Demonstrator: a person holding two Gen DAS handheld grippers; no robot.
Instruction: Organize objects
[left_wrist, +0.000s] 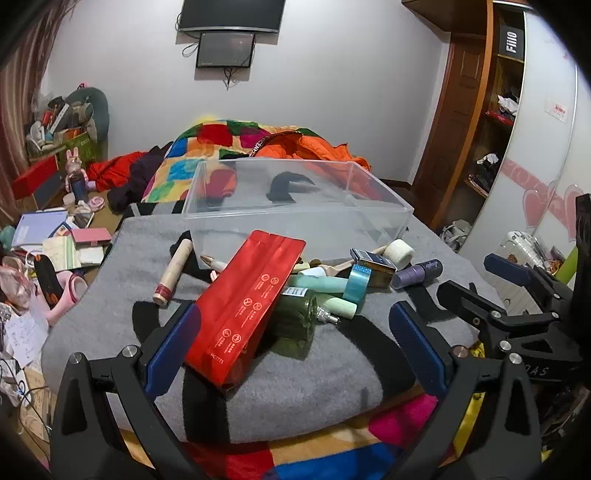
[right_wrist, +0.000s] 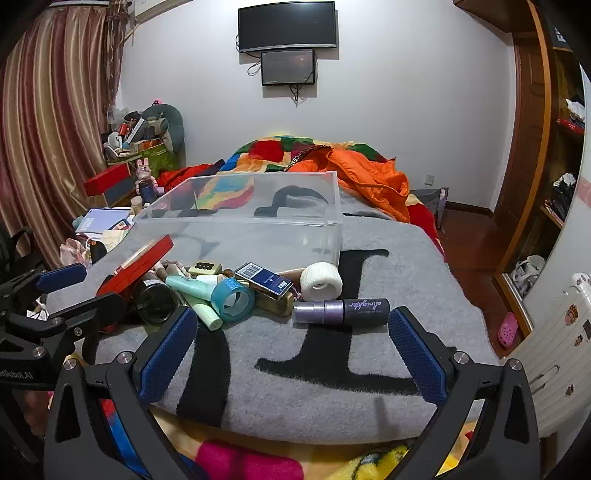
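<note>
on grey woolly blanket (right_wrist: 332, 354), glossy red pouch (left_wrist: 245, 306), possibly foil, clear bin (left_wrist: 295, 206)

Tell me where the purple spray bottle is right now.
The purple spray bottle lies on its side on the grey blanket, at the pile's right end, just in front of the white tape roll, between the right gripper's open fingers.

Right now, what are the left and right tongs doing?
Left tongs: open, straddling the red pouch, not clamped.
Right tongs: open, holding nothing.
</note>
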